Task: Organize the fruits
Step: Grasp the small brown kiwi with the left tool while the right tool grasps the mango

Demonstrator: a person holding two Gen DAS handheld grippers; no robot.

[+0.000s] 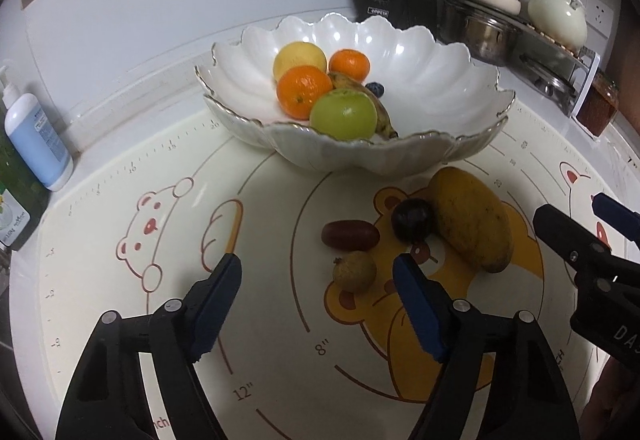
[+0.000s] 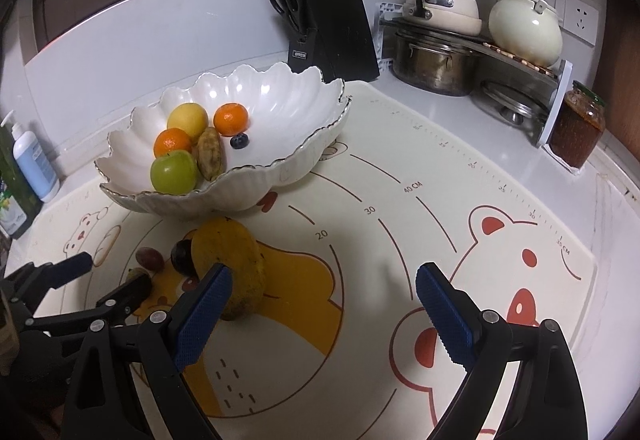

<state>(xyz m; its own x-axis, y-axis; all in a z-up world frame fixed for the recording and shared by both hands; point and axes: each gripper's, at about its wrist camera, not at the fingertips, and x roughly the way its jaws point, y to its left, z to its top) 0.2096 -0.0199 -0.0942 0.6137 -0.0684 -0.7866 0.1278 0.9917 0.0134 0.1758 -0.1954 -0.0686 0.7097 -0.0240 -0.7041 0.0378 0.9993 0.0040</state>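
Now | left tool (image 1: 318,270) tilted down, open, around longan (image 1: 354,272) | right tool (image 2: 324,278) tilted down, open, beside mango (image 2: 232,264)

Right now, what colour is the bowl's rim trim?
Gold trim on the white scalloped ceramic bowl; clearest in the right wrist view.

One bowl (image 1: 440,80) is holding six fruits: two oranges (image 1: 302,91), one lemon (image 1: 299,58), one green apple (image 1: 344,114), one banana (image 1: 362,90), one blueberry (image 1: 375,88). Four fruits are lying on the mat (image 1: 280,320): one mango (image 1: 472,218), one plum (image 1: 412,219), one date (image 1: 350,235), one longan (image 1: 354,272).
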